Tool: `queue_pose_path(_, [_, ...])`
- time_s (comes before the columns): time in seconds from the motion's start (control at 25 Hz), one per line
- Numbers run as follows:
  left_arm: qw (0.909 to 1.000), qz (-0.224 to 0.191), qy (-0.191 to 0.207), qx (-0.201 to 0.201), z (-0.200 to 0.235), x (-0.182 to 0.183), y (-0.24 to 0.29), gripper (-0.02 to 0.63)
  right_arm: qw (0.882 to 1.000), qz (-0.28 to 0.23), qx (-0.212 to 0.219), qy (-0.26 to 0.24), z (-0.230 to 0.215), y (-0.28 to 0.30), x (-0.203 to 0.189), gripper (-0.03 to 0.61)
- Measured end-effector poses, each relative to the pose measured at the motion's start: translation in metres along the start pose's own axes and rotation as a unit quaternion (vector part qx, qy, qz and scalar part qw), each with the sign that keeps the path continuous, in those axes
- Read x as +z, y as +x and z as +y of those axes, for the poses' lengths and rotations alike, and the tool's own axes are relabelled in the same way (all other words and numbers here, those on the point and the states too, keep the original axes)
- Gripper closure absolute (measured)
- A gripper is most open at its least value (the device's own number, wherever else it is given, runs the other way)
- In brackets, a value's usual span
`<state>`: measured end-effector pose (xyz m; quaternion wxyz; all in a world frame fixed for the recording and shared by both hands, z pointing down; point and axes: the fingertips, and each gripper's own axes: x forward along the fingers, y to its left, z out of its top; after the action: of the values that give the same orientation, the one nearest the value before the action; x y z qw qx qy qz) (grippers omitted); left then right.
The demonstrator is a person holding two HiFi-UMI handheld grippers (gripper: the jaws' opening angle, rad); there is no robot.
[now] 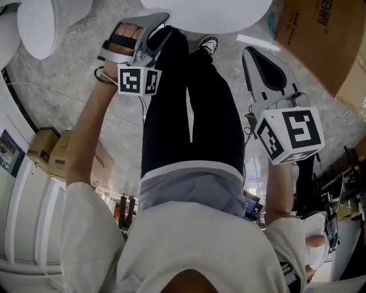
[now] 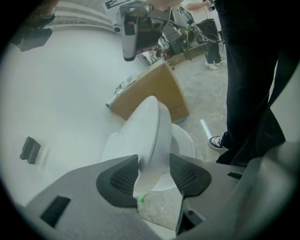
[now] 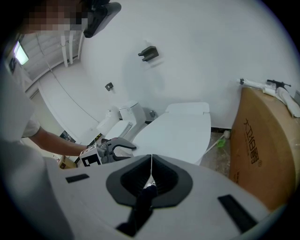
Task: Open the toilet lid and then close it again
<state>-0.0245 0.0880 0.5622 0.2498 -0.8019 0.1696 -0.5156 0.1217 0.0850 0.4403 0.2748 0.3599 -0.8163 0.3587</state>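
The white toilet lid (image 1: 211, 14) lies at the top of the head view, just past my feet. In the left gripper view the lid (image 2: 150, 126) stands tilted above the seat (image 2: 185, 140), seen edge-on. Its rim fills the gap between the dark pads (image 2: 119, 180) of my left gripper (image 2: 154, 157), which is shut on it. From the right gripper view the lid (image 3: 178, 133) looks low and broad, with the left gripper (image 3: 123, 146) at its left edge. My right gripper (image 3: 151, 157) hangs to the right (image 1: 247, 51), off the toilet, its jaws together on nothing.
A big cardboard box (image 1: 326, 40) stands right of the toilet, also seen from the right gripper (image 3: 262, 150). More white toilets (image 1: 48, 23) line the left wall. Small boxes (image 1: 51, 151) sit on the floor at left. My legs and a shoe (image 1: 209, 43) stand before the bowl.
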Motion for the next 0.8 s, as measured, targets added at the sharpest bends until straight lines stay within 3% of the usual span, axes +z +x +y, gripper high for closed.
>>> queue_pose_path(0.8, [0.994,0.041,-0.027,-0.098,-0.05,-0.019,0.037,0.42,1.0,0.012,-0.004,0.02,-0.013,0.006,-0.004,0.568])
